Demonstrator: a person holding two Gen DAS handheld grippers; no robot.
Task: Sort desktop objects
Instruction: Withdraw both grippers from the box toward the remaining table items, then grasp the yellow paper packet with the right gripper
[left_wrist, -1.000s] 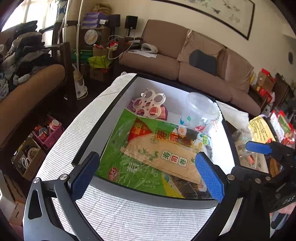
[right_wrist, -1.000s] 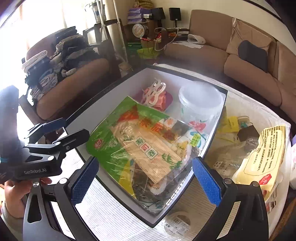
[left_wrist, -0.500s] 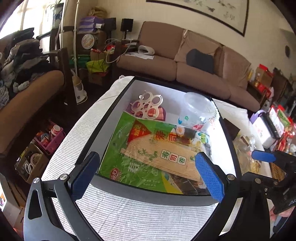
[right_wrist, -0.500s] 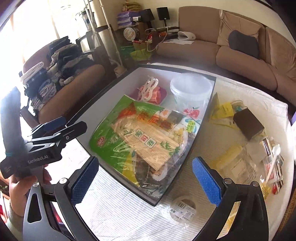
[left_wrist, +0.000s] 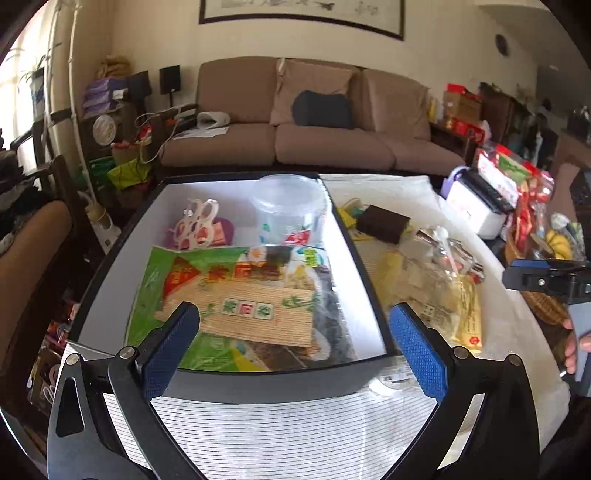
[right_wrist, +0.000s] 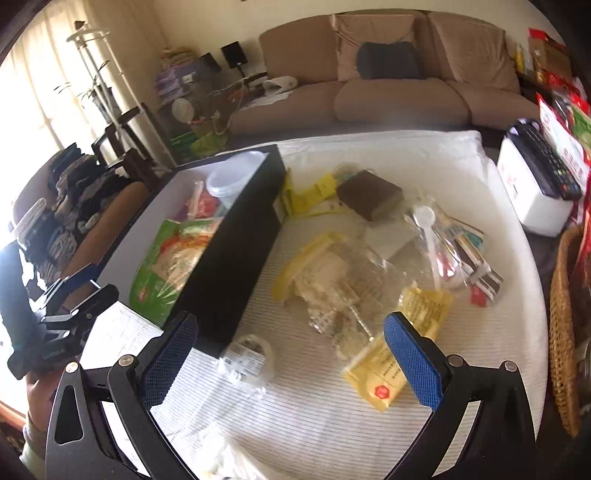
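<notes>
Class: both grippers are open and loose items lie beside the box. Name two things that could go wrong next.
The crinkled clear bag overlaps the yellow packet, so the open right gripper may pinch both or slip. The box is already crowded by the sushi mat pack and tub; additions may not lie flat.

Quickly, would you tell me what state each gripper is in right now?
Left gripper: open, holding nothing, above the black box.
Right gripper: open, holding nothing, above the yellow packet.
</notes>
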